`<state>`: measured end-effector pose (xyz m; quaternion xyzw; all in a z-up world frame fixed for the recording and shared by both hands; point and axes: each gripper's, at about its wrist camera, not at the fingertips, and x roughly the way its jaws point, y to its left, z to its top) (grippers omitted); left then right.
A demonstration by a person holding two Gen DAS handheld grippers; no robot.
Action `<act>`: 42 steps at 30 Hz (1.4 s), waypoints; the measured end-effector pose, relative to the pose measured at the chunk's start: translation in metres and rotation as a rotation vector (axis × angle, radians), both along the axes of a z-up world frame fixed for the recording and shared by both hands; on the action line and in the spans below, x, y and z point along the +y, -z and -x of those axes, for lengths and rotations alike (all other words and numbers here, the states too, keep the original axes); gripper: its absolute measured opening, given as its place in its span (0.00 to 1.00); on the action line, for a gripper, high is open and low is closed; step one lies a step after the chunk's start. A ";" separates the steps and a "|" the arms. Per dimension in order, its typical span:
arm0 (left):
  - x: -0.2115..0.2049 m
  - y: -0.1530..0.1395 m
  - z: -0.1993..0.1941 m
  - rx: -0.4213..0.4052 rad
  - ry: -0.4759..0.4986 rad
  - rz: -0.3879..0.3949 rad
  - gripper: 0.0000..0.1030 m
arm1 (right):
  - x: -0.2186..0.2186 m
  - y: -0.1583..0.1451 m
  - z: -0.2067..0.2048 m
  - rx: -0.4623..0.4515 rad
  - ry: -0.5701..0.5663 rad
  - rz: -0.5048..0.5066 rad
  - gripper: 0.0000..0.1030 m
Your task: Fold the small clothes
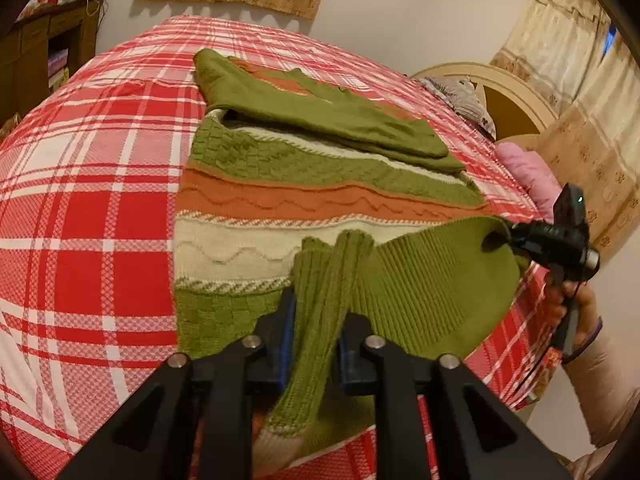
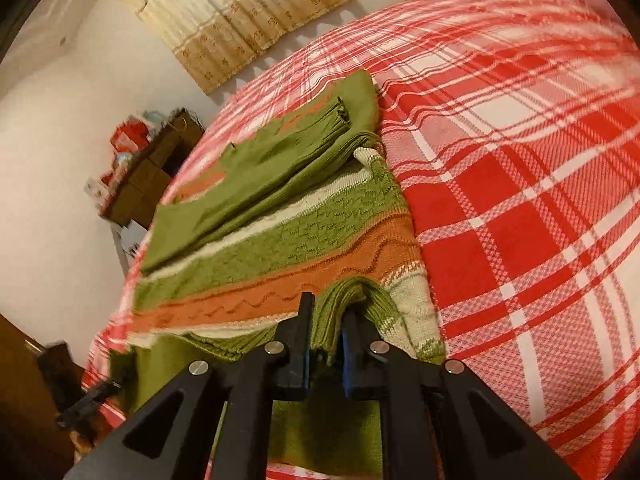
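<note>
A knit sweater (image 1: 280, 184) with green, orange and cream stripes lies flat on a red plaid bedspread (image 1: 92, 208). Its green sleeves (image 1: 320, 116) are folded across the upper part. My left gripper (image 1: 320, 322) is at the near edge, shut on a bunched strip of the green ribbed hem (image 1: 436, 288). At the hem's right corner, my right gripper (image 1: 516, 240) pinches the fabric and lifts it off the bed. In the right wrist view the right gripper (image 2: 328, 326) is shut on a green ribbed fold (image 2: 356, 292), with the sweater (image 2: 280, 240) beyond it.
A pink pillow (image 1: 528, 172) and a curved wooden headboard (image 1: 504, 92) lie at the bed's right end. A dark wooden shelf (image 1: 48, 52) stands by the wall on the left. A person's hand (image 1: 580, 300) holds the right gripper's handle. Beige curtains (image 2: 240, 12) hang behind.
</note>
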<state>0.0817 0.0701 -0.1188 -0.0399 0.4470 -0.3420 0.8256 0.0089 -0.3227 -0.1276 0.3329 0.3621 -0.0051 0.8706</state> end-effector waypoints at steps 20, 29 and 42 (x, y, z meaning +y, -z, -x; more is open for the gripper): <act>-0.001 0.004 -0.012 -0.016 -0.048 0.016 0.14 | -0.042 -0.022 0.019 -0.208 -0.022 -0.350 0.13; -0.002 0.005 -0.015 -0.008 -0.065 0.011 0.13 | -0.063 -0.022 0.040 -0.188 0.032 -0.388 0.68; -0.005 0.003 -0.012 -0.027 -0.064 -0.003 0.22 | 0.030 -0.039 -0.011 -0.076 -0.262 0.356 0.68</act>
